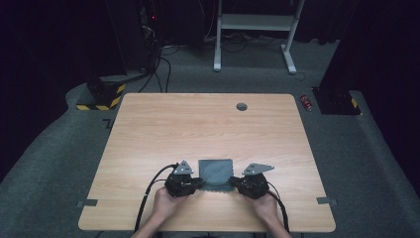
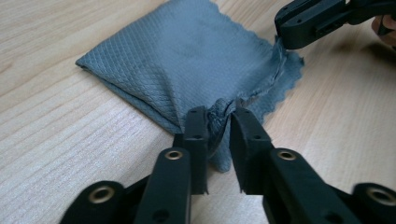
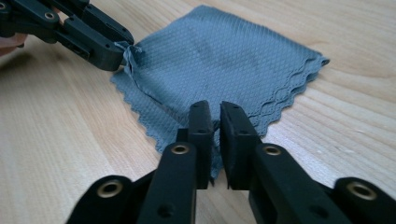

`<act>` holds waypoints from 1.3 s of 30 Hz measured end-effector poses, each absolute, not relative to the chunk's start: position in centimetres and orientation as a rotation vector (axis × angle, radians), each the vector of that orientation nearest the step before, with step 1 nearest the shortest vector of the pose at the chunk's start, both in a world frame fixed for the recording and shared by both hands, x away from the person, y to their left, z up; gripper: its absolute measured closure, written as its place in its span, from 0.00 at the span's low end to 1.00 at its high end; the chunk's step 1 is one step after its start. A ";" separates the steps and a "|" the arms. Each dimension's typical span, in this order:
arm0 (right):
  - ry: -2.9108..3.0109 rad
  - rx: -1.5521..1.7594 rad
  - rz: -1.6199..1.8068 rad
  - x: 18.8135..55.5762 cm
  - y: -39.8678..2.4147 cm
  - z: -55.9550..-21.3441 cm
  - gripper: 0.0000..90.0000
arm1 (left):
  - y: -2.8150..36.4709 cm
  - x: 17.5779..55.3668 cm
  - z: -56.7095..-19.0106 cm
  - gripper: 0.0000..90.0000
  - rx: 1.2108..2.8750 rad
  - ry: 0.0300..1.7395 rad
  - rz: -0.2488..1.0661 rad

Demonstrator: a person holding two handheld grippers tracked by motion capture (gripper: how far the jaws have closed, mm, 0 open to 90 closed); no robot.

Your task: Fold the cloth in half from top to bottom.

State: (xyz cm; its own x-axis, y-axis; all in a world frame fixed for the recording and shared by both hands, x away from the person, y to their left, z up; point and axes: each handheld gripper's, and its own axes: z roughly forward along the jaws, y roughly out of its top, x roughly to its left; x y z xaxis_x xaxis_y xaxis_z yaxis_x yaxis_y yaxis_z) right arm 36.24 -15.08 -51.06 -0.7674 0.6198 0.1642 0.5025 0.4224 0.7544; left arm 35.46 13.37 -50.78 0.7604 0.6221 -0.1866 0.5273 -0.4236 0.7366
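left gripper view: the left hand-held gripper point(image 2: 218, 122) has its jaws slightly apart with a bunched corner of the cloth point(image 2: 187, 56) between them. the right hand-held gripper point(image 3: 215, 116), jaws narrow, straddles the cloth's other near corner. the folded cloth lies on the tabletop point(image 1: 198, 129).

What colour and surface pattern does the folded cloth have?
The cloth is grey-blue with a fine diamond weave and scalloped edges; the left gripper view shows it best.

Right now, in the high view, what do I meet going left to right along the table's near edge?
Left gripper → grey cloth → right gripper, all on the wooden table.
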 end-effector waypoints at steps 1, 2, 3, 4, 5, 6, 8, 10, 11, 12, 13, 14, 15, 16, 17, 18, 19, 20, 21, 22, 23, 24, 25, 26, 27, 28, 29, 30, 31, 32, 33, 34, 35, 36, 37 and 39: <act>2.518 1.004 1.277 36.2 -15.2 -50.9 0.88 | 13.4 35.4 -50.6 0.80 2.114 0.857 0.149; 2.509 1.012 1.281 36.2 -15.4 -50.8 0.87 | 13.4 35.4 -50.6 0.79 2.114 0.857 0.149; 2.496 1.018 1.289 36.2 -15.5 -50.6 0.87 | 13.5 35.3 -50.2 0.77 2.094 0.857 0.153; 2.489 1.024 1.292 36.2 -15.6 -50.5 0.87 | 13.5 35.2 -50.0 0.76 2.083 0.862 0.149; 2.480 1.031 1.292 36.2 -15.7 -50.4 0.86 | 13.6 35.3 -49.8 0.75 2.071 0.862 0.150; 2.476 1.039 1.292 36.3 -15.7 -50.4 0.86 | 13.6 35.4 -49.6 0.74 2.068 0.863 0.153; 2.472 1.045 1.285 36.4 -15.4 -50.4 0.86 | 13.5 35.6 -49.4 0.72 2.059 0.873 0.163; 2.474 1.040 1.277 36.4 -15.1 -50.4 0.86 | 13.2 35.7 -49.4 0.71 2.066 0.881 0.176; 2.478 1.034 1.273 36.4 -14.8 -50.4 0.86 | 13.2 35.7 -49.4 0.70 2.066 0.881 0.176; 2.483 1.026 1.262 36.5 -14.4 -50.4 0.86 | 12.8 35.9 -49.6 0.70 2.077 0.891 0.178; 2.486 1.019 1.257 36.5 -14.2 -50.5 0.85 | 12.5 35.9 -49.8 0.69 2.095 0.886 0.186; 2.491 1.015 1.246 36.5 -13.8 -50.5 0.84 | 12.3 35.9 -50.0 0.69 2.105 0.883 0.188; 2.494 1.008 1.240 36.6 -13.7 -50.6 0.84 | 12.3 35.9 -50.0 0.68 2.105 0.883 0.188; 2.498 1.002 1.229 36.6 -13.4 -50.7 0.83 | 12.0 35.8 -50.4 0.68 2.132 0.881 0.191; 2.503 0.998 1.222 36.6 -13.3 -50.8 0.82 | 11.9 35.8 -50.6 0.68 2.142 0.879 0.193; 2.512 1.001 1.208 36.5 -13.1 -50.8 0.81 | 11.9 35.7 -50.7 0.67 2.146 0.880 0.191; 2.517 0.988 1.194 36.5 -13.0 -50.9 0.81 | 12.0 35.6 -50.8 0.67 2.154 0.883 0.195; 2.523 0.976 1.176 36.4 -13.0 -51.0 0.79 | 12.0 35.5 -50.9 0.67 2.162 0.881 0.206; 2.527 0.967 1.157 36.2 -12.9 -51.1 0.79 | 12.0 35.4 -51.0 0.67 2.173 0.878 0.212; 2.531 0.955 1.136 36.1 -12.9 -51.2 0.77 | 12.1 35.3 -51.1 0.67 2.183 0.874 0.213; 2.533 0.951 1.117 35.9 -12.9 -51.4 0.77 | 12.1 35.1 -51.2 0.67 2.181 0.876 0.210; 2.535 0.945 1.102 35.8 -13.0 -51.6 0.76 | 12.2 35.0 -51.3 0.67 2.188 0.874 0.211; 2.536 0.938 1.086 35.6 -13.1 -51.7 0.76 | 12.2 35.0 -51.3 0.67 2.188 0.874 0.211; 2.529 0.931 1.089 35.4 -13.2 -51.8 0.75 | 12.4 34.9 -51.4 0.67 2.192 0.871 0.211; 2.527 0.933 1.085 35.3 -13.3 -51.8 0.75 | 12.5 34.7 -51.5 0.67 2.194 0.868 0.213; 2.523 0.919 1.080 35.1 -13.4 -51.8 0.75 | 12.6 34.7 -51.5 0.67 2.196 0.869 0.215; 2.523 0.916 1.069 35.0 -13.5 -51.8 0.74 | 12.6 34.6 -51.5 0.67 2.204 0.872 0.221; 2.519 0.913 1.064 34.9 -13.6 -51.8 0.74 | 12.8 34.5 -51.5 0.66 2.207 0.866 0.224; 2.523 0.913 1.061 34.8 -13.7 -51.8 0.74 | 12.8 34.5 -51.5 0.66 2.207 0.866 0.224; 2.523 0.911 1.060 34.8 -13.8 -51.8 0.74 | 13.0 34.3 -51.5 0.65 2.203 0.876 0.215; 2.524 0.913 1.061 34.9 -13.8 -51.8 0.74 | 13.1 34.2 -51.5 0.64 2.203 0.877 0.212; 2.524 0.913 1.061 34.9 -13.8 -51.8 0.74 | 13.3 34.1 -51.4 0.64 2.195 0.882 0.211; 2.527 0.919 1.063 35.0 -13.8 -51.7 0.74 | 13.6 34.1 -51.4 0.63 2.181 0.889 0.208; 2.528 0.918 1.061 35.1 -13.7 -51.7 0.74 | 14.0 34.2 -51.1 0.63 2.153 0.903 0.202; 2.523 0.921 1.065 35.2 -13.7 -51.6 0.74 | 14.1 34.5 -51.0 0.62 2.136 0.918 0.198; 2.512 0.944 1.086 35.7 -13.7 -51.3 0.74 | 14.4 35.1 -50.5 0.60 2.112 0.941 0.205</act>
State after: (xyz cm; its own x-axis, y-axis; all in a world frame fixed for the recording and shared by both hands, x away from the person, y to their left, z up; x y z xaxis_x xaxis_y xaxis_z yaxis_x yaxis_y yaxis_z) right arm 35.72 -13.68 -51.33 -0.7605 0.6487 0.0296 0.4659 0.5133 0.7208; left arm 35.12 14.38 -50.52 0.7104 0.6851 -0.1611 0.5558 -0.4056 0.7256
